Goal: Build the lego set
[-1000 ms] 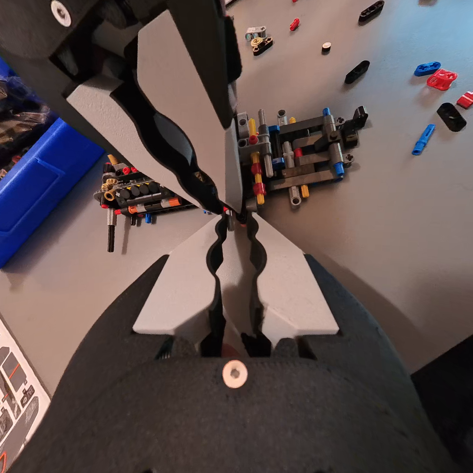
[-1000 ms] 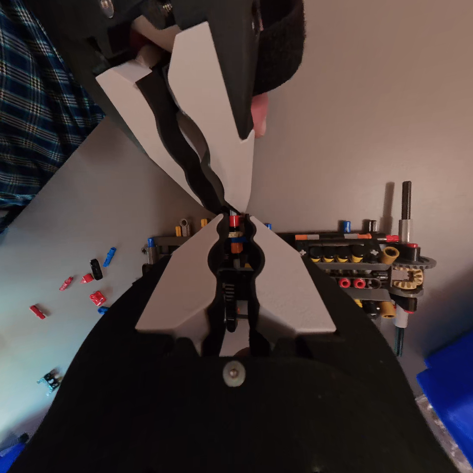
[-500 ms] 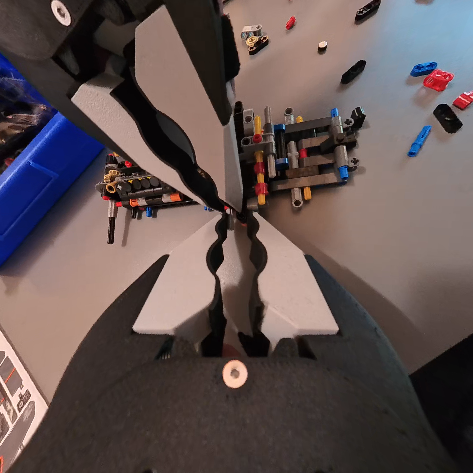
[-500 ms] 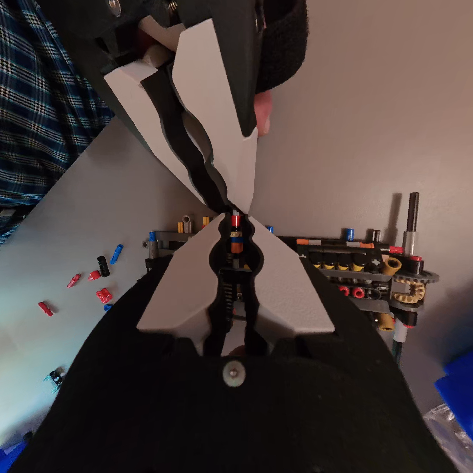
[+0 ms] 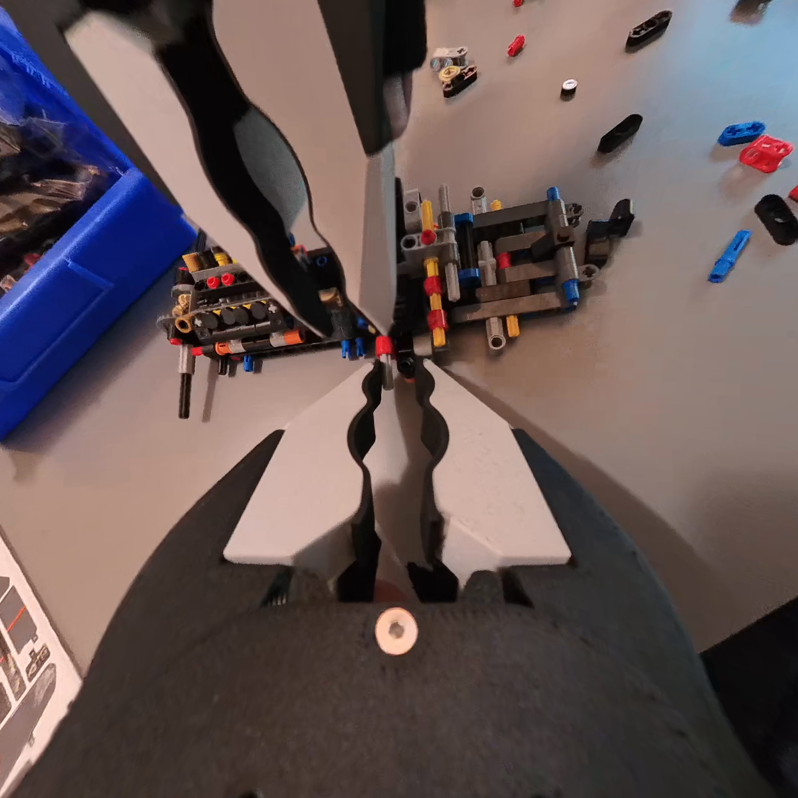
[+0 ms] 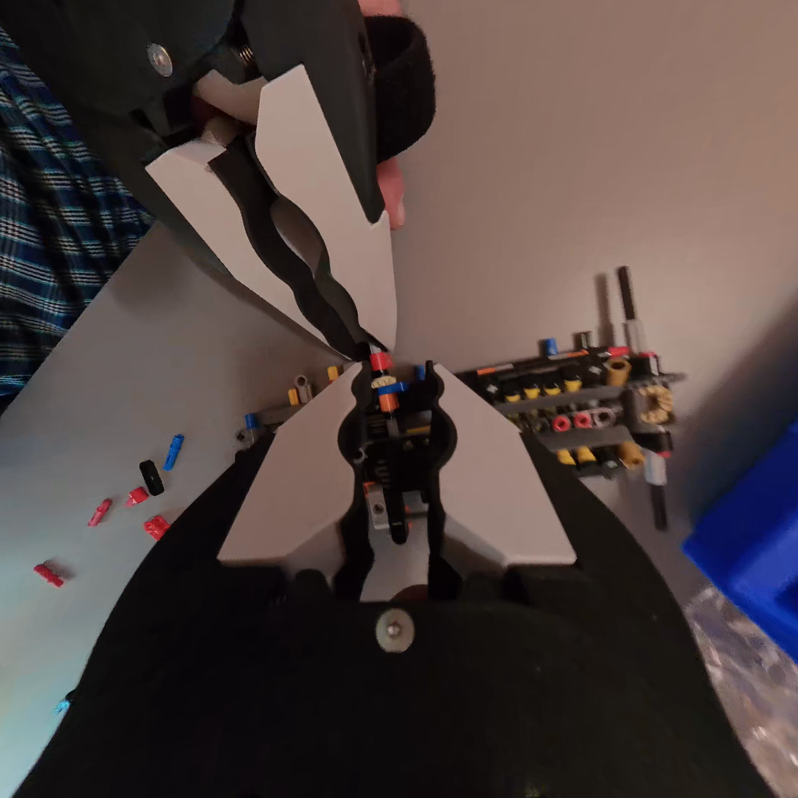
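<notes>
My left gripper is shut on the end of a grey axle with a red bush. My right gripper meets it tip to tip, held above the table. The right gripper is shut on a small black sub-assembly that carries the axle, with a tan gear and blue and orange bushes. The right gripper also shows in the left wrist view, and the left one in the right wrist view. On the table below lie a dark grey frame build and a black gear build.
A blue bin stands beside the gear build, also seen in the right wrist view. An instruction booklet lies at the near left. Loose red, blue and black pieces are scattered beyond the frame. A plaid sleeve is at the table edge.
The right gripper's jaws have widened a little around the sub-assembly. The red bush and axle end now stand out more between the two grippers. Both grippers shifted slightly over the builds.
</notes>
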`<action>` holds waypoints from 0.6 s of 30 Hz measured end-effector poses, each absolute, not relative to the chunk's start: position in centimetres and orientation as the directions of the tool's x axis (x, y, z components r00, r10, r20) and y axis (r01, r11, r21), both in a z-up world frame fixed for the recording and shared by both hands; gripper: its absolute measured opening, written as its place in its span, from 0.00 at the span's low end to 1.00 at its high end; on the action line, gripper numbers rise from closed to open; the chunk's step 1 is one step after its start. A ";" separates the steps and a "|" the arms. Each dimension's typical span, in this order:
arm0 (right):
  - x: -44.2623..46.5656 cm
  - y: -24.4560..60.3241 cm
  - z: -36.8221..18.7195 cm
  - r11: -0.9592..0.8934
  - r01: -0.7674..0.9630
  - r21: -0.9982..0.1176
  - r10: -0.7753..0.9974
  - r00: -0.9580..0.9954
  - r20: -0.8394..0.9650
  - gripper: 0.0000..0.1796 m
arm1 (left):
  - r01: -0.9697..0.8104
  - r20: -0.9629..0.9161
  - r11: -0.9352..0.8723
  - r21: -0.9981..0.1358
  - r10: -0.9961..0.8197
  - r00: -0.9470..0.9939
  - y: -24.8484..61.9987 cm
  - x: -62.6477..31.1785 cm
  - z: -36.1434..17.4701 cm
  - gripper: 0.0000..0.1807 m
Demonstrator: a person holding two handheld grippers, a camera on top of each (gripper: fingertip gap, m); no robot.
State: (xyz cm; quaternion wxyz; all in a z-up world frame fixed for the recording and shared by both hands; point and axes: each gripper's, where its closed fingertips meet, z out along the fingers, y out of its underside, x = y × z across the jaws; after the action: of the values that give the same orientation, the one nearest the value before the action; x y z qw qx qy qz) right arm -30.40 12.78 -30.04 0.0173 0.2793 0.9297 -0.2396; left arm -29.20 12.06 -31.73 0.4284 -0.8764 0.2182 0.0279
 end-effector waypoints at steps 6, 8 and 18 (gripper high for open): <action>-28.4 14.3 -25.7 0.693 0.514 -0.506 0.583 -0.812 -0.026 0.10 | -0.341 -0.182 -0.520 -0.783 -0.333 0.925 11.9 -29.0 -30.8 0.11; -25.6 13.8 -24.8 0.690 0.510 -0.514 0.577 -0.816 -0.036 0.08 | -0.325 -0.173 -0.515 -0.793 -0.321 0.931 11.5 -29.4 -30.3 0.13; -16.8 13.1 -28.9 0.595 0.627 -0.502 0.718 -0.696 -0.020 0.08 | -0.313 -0.179 -0.513 -0.800 -0.293 0.939 9.1 -29.0 -29.6 0.17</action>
State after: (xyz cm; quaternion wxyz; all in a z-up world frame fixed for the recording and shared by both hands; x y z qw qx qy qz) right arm -16.83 13.09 -28.93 -0.0926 0.3786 0.8882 -0.2434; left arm -28.99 9.07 -29.63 0.4618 -0.8696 0.1742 0.0105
